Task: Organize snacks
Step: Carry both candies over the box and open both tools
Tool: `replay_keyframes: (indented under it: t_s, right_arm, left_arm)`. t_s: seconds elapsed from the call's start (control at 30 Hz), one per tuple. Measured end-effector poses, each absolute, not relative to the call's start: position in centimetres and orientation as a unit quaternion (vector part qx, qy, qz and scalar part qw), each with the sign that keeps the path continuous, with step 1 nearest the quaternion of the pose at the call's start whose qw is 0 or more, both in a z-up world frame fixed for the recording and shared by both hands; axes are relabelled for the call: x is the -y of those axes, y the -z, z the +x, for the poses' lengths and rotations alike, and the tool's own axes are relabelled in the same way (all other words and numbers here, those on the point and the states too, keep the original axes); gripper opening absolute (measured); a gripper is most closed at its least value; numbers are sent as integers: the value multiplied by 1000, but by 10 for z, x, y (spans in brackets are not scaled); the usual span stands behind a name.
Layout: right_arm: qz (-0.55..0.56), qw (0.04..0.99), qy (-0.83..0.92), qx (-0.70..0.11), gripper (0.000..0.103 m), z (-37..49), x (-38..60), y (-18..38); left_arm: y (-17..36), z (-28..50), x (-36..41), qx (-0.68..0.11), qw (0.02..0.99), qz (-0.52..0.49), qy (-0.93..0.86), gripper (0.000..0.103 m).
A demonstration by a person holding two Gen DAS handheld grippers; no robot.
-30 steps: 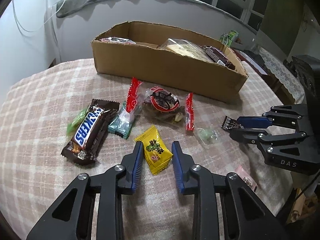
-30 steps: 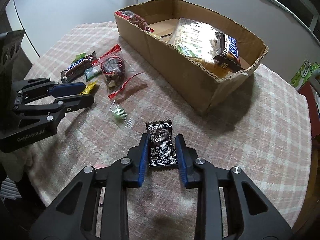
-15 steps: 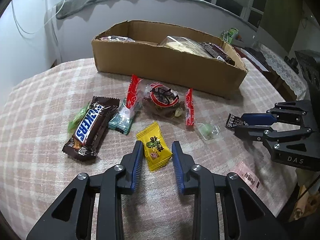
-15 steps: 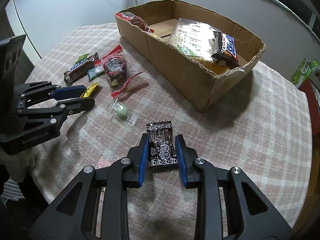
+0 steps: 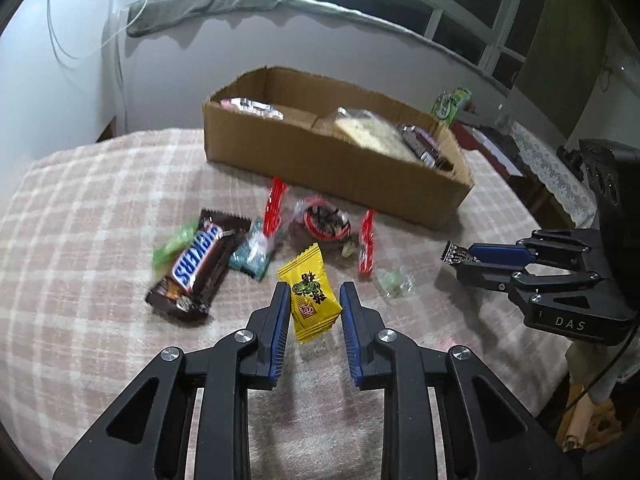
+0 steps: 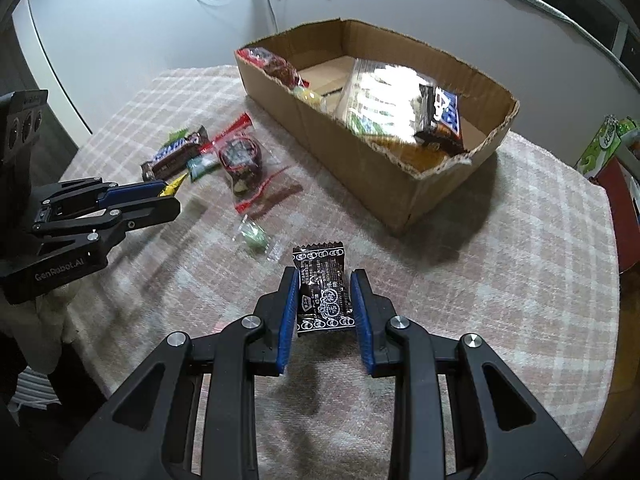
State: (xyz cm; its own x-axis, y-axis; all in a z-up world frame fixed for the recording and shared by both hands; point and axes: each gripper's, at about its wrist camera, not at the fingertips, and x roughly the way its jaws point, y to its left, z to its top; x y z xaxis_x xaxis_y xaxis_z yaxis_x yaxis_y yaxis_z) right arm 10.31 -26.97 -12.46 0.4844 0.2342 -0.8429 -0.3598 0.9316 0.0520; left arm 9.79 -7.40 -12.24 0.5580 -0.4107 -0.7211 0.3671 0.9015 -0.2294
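My left gripper is shut on a yellow candy packet and holds it above the checked tablecloth; it also shows in the right wrist view. My right gripper is shut on a black candy packet, lifted off the table; its tip shows in the left wrist view. A cardboard box with several snacks inside stands at the back. A Snickers bar, a teal packet, a green packet, a red-edged clear bag and a clear green candy lie on the cloth.
The round table drops off at its edge close to both grippers. A green carton stands beyond the table at the right. A wall and a window sill are behind the box.
Both grippers have risen with their packets and moved toward the box. The yellow packet has come off the table in the left gripper.
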Motion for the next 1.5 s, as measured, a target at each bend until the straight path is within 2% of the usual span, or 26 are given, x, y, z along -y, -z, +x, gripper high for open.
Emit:
replay_keyframes:
  t_s: [0.73, 1.13, 1.5]
  right_arm:
    - [-59, 900, -172, -396, 28, 151, 274, 29]
    - [-50, 903, -161, -395, 28, 201, 278, 23]
    - [-41, 896, -141, -419, 28, 242, 292, 48]
  left_arm:
    - [45, 157, 75, -337, 915, -24, 222, 23]
    - [44, 203, 96, -339, 915, -16, 220, 23]
    - [66, 228, 111, -366, 903, -16, 224, 23]
